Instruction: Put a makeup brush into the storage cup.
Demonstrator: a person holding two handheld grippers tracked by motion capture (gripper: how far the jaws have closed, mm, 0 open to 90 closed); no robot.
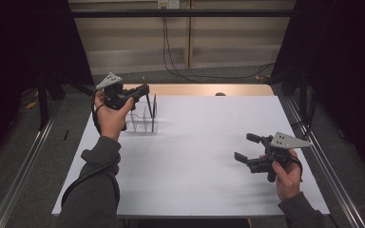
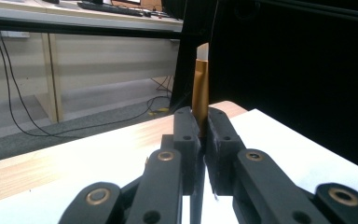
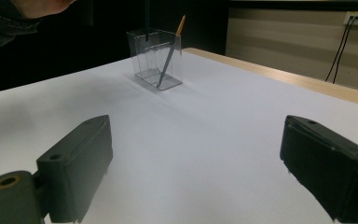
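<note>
Pencil (image 2: pixel 200 86): slim, gold-tipped, long axis upright, clamped between the left gripper (image 1: pixel 145 90) jaws directly above the holder (image 1: pixel 145 118).
Holder: clear plastic box with compartments, far-left on the white table (image 1: pixel 209 161); a second pencil (image 3: pixel 170 53) leans inside.
Right gripper (image 1: pixel 247 148): jaws spread, empty, well apart from the holder.

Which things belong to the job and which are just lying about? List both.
In the job: left gripper, shut on a pencil; clear holder; second pencil leaning inside.
Lying about: open right gripper; floor cables; wall socket.
</note>
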